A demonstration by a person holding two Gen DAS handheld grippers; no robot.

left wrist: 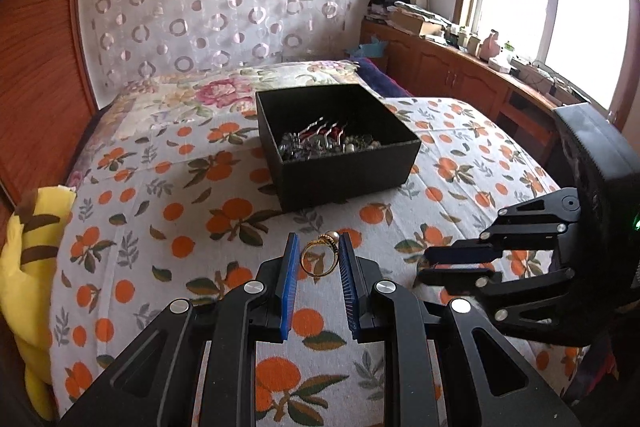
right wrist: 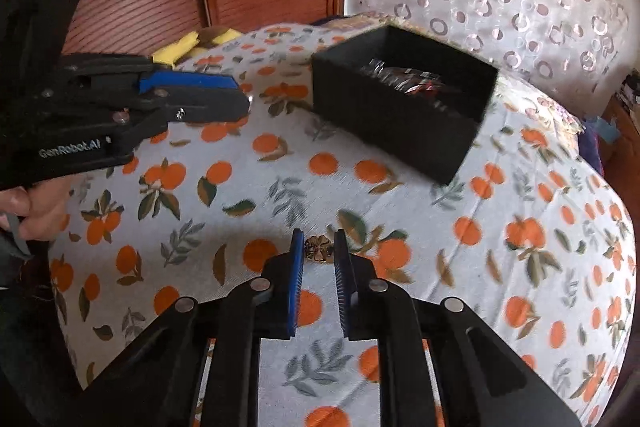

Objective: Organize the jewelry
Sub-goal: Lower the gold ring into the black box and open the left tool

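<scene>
You have a gold ring [left wrist: 318,255] with a pearl on top standing upright between blue pads. Beyond it, your open black box [left wrist: 336,143] sits on the bedspread with a tangle of jewelry [left wrist: 328,141] inside. A small flower-shaped piece [right wrist: 319,248], perhaps a brooch, sits apart.

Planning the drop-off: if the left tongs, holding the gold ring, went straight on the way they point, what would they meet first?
Probably the near wall of the black box, straight ahead of the left tongs and the gold ring. Only the bedspread lies between; whether they would clear the rim is unclear.
</scene>
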